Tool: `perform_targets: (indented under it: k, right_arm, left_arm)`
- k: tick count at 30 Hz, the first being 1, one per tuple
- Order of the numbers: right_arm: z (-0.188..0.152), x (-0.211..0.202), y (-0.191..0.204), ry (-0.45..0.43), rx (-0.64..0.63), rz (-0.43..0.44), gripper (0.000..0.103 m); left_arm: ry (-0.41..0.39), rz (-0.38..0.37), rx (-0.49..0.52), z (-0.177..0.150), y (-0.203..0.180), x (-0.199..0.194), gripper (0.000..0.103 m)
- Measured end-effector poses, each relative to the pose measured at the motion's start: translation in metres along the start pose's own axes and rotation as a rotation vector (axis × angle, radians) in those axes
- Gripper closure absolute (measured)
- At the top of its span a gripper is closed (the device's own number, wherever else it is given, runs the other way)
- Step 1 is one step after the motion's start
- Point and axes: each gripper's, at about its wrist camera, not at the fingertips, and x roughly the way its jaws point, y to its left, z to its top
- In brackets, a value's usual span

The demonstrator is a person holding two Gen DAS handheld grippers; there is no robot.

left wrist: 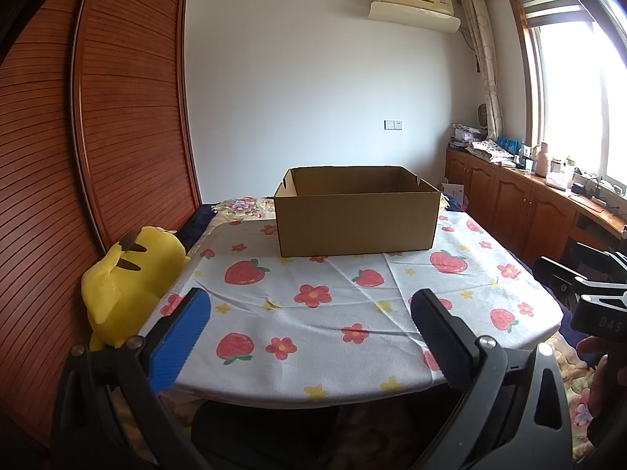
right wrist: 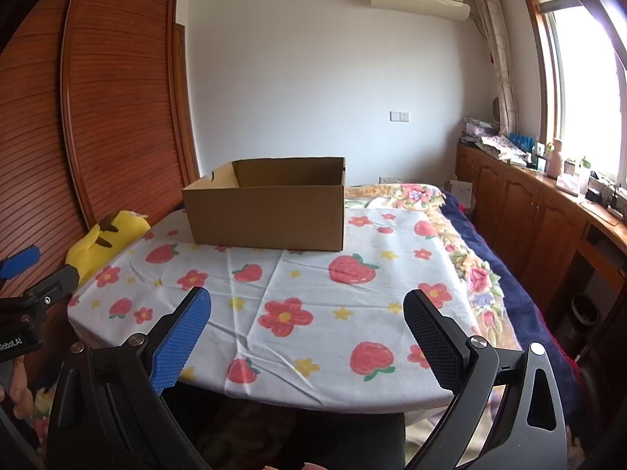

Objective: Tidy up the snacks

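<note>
Cardboard box [left wrist: 356, 221] sits open-topped on the far half of the counter [left wrist: 333, 313], resting on the strawberry-and-flower tablecloth [right wrist: 305, 286]. Inner walls visible in both views; only the upper part of the inside shows, floor of the box hidden behind the near wall, so can't tell what's in it. No snacks visible on the cloth.

Left gripper [left wrist: 313, 337]: wide open, nothing held, blue pad [left wrist: 182, 338] on one finger, dark pad on the other, hovering over the near edge of the counter, well short of the box. Right gripper [right wrist: 309, 337]: same, spread wide, empty, also at the near edge, box off to its front-left.

Yellow plush toy [left wrist: 125, 286] sits just beside the counter's left edge, against the wooden slatted wardrobe [left wrist: 129, 109]. Behind and to the right of the counter, a bed w/ floral blanket [right wrist: 462, 258]. Along the right wall, wooden cabinets [right wrist: 521, 203] under the window [right wrist: 588, 90], cluttered w/ bottles and folded cloth. AC unit [left wrist: 413, 4] high on the back wall.
</note>
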Motion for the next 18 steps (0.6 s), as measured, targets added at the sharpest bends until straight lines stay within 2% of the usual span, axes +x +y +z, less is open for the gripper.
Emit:
perform_targets:
  k: [18]
  right_arm:
    - [0.0008,-0.0020,-0.0006,-0.009,0.000,-0.005,0.003]
  left_arm:
    - [-0.006,0.001,0.001,0.0051,0.0007,-0.0013,0.000]
